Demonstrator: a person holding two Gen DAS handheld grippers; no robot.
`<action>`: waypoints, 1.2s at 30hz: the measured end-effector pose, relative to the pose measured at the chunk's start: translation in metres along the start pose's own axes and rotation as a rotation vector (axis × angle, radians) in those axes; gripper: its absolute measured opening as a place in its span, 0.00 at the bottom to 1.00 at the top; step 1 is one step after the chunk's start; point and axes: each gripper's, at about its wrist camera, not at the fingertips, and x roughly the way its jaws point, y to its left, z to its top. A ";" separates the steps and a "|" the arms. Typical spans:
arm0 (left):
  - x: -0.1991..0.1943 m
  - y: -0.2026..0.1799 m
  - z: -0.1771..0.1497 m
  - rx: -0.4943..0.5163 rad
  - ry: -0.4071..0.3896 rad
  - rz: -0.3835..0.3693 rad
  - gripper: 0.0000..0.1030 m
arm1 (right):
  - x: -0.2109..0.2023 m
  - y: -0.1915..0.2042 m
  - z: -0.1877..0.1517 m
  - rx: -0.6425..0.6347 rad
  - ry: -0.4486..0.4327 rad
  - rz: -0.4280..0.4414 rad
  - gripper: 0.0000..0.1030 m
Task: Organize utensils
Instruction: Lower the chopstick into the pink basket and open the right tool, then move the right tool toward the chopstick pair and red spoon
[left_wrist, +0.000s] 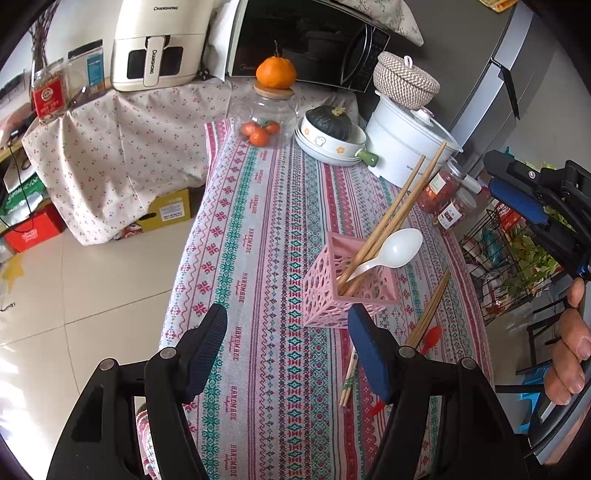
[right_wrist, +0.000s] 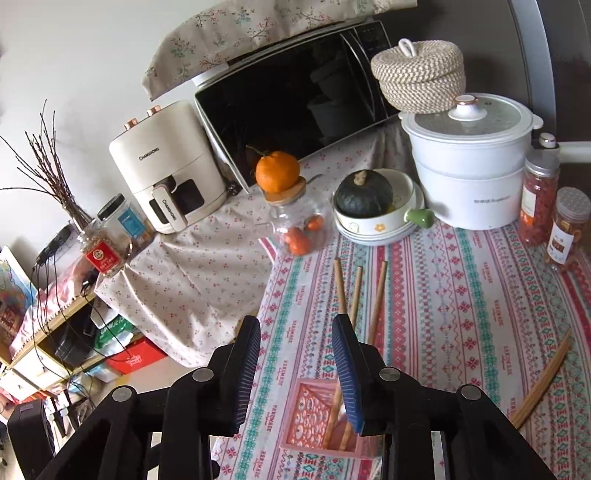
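On the patterned tablecloth (left_wrist: 266, 236) stands a pink lattice holder (left_wrist: 343, 291), a square openwork box with wooden chopsticks (left_wrist: 395, 210) and a white plastic spoon (left_wrist: 391, 249) leaning out of it toward the white cooker (left_wrist: 406, 151). The left gripper (left_wrist: 288, 350) hovers just on the near side of the holder, its jaws wide apart and holding nothing; its blue ribbed pad (left_wrist: 369, 354) sits close to the holder's near corner. Beside the holder, on the side away from the floor, lie a loose pair of chopsticks (left_wrist: 430, 310), a red utensil (left_wrist: 430, 338) partly hidden behind the gripper finger, and a lighter printed pair (left_wrist: 349, 376) — all flat on the cloth.

The right gripper (right_wrist: 295, 373) hangs directly above the holder (right_wrist: 314, 417), pointing down and forward, jaws parted and empty, with the chopstick ends (right_wrist: 356, 291) rising past its right finger. In the left wrist view the person's right hand (left_wrist: 570, 354) wraps the handle, fingers curled.

Beyond the holder stand a glass jar of small oranges (left_wrist: 266, 122) with a wooden lid and an orange on top, a dark green squash (left_wrist: 330, 120) in a floral ceramic dish, a woven rope basket (left_wrist: 404, 79) atop the cooker — and a cream air fryer (left_wrist: 159, 44) farther back.
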 end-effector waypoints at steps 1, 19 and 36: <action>0.001 -0.002 0.000 0.003 0.003 -0.001 0.68 | -0.003 -0.004 -0.002 0.002 0.003 -0.004 0.40; 0.025 -0.047 -0.019 0.137 0.045 0.046 0.76 | -0.010 -0.132 -0.044 0.081 0.228 -0.191 0.70; 0.061 -0.096 -0.048 0.301 0.155 0.013 0.76 | 0.055 -0.225 -0.087 0.229 0.542 -0.327 0.52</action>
